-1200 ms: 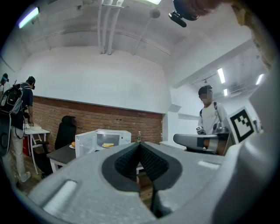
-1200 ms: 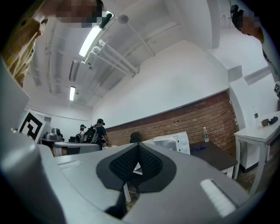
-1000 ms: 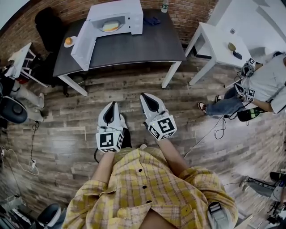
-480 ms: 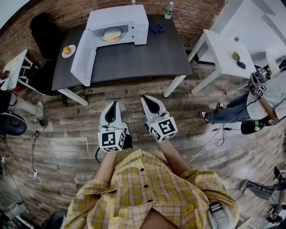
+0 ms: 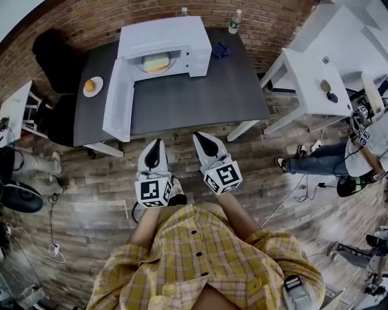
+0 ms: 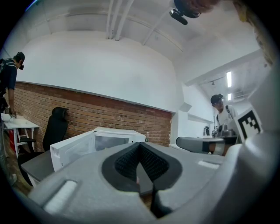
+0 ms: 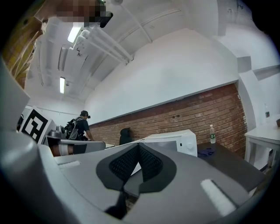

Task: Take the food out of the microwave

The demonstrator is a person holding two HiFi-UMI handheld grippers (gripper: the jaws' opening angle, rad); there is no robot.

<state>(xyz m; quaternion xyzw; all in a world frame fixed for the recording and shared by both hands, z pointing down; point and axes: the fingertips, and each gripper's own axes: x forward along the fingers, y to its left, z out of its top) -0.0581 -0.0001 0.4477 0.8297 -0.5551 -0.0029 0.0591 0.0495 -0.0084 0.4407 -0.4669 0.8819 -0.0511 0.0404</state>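
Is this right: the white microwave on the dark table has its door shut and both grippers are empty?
No: the head view shows the microwave door open. It stands on the dark table, and the left gripper and right gripper are empty.

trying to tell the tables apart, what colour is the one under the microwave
Dark grey top on white legs; the table shows best in the head view.

Brick wall w/ wood floor (dark table)

one microwave, two plates
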